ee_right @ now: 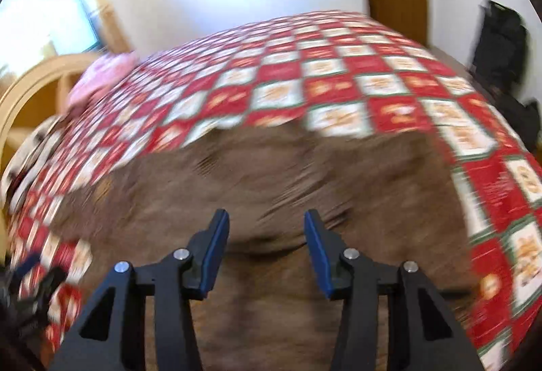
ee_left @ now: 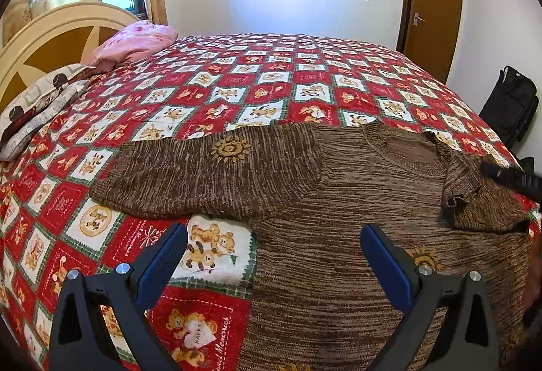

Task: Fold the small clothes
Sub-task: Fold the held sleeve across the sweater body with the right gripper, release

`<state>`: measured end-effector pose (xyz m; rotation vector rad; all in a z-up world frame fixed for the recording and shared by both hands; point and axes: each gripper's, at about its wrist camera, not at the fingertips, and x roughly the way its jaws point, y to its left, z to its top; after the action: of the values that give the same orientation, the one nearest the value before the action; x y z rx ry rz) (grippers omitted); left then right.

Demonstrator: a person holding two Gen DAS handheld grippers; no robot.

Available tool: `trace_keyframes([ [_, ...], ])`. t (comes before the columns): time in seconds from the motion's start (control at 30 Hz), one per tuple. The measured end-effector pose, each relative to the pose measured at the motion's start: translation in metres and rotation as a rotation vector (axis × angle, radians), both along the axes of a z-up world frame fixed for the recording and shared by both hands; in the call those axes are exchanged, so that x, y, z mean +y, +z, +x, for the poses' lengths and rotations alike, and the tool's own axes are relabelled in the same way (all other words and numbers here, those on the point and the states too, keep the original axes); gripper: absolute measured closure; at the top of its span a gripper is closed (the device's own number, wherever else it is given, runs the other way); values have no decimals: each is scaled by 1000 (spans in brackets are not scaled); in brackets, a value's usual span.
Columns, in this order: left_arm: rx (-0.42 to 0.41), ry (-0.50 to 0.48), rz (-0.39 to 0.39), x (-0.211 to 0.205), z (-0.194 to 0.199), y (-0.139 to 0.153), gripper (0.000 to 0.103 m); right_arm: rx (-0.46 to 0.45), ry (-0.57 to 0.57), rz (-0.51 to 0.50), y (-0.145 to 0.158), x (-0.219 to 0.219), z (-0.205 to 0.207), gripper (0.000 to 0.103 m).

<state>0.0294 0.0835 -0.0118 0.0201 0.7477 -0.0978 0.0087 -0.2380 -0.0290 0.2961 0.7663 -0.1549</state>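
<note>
A brown knitted sweater [ee_left: 338, 201] with sun motifs lies flat on the bed, its left sleeve [ee_left: 203, 178] spread out to the left and its right sleeve [ee_left: 481, 198] folded in over the body. My left gripper [ee_left: 272, 232] is open and empty, hovering over the sweater's left side near the armpit. My right gripper [ee_right: 266, 218] is open and empty above the sweater [ee_right: 271, 174]; that view is motion-blurred. A tip of the right gripper shows at the right edge of the left wrist view [ee_left: 515, 179] by the folded sleeve.
The bed has a red and white teddy-bear quilt [ee_left: 257, 83]. Pillows [ee_left: 44, 103] and a pink bundle [ee_left: 135, 42] lie by the headboard [ee_left: 50, 39] at the left. A black bag [ee_left: 511, 107] stands on the floor at the right, near a brown door [ee_left: 433, 5].
</note>
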Motion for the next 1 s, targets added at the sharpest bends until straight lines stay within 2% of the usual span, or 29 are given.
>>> trace_keyframes([
  [0.1, 10, 4, -14, 2, 0, -2, 1, 34, -81, -32, -6, -23, 16, 51],
  [0.23, 6, 3, -4, 2, -1, 0, 1, 131, -46, -67, -27, -18, 38, 53],
  [0.3, -1, 6, 2, 4, -1, 1, 1, 168, -5, -53, -37, -10, 45, 61],
  [0.37, 0, 10, 4, 5, -1, 0, 1, 197, 3, -101, -41, -3, 49, 86],
  [0.4, 2, 13, 2, 6, 0, 0, 1, 194, 21, -120, -38, 5, 52, 90],
  [0.53, 26, 18, -17, 8, 3, -4, 1, 150, 89, -99, -18, 19, 68, 90],
  [0.6, 27, 19, -18, 7, 3, -3, 1, 119, 144, -54, -10, 26, 80, 89],
  [0.7, 16, 16, -10, 7, 1, 1, 1, 98, 218, 85, -15, 24, 90, 80],
  [0.73, 10, 15, -7, 8, 1, 2, 1, 88, 233, 142, -17, 22, 89, 61],
  [0.77, 3, 15, -4, 9, 0, 3, 1, 75, 235, 174, -17, 20, 86, 37],
  [0.8, -5, 16, -1, 10, -1, 3, 1, 43, 212, 196, -16, 15, 77, 29],
  [0.9, -5, 12, -6, 11, 1, 2, 1, 24, 173, 153, -13, 15, 50, 27],
  [1.0, 10, 12, -24, 11, 4, -1, 1, 50, 213, 19, -15, 36, 24, 29],
])
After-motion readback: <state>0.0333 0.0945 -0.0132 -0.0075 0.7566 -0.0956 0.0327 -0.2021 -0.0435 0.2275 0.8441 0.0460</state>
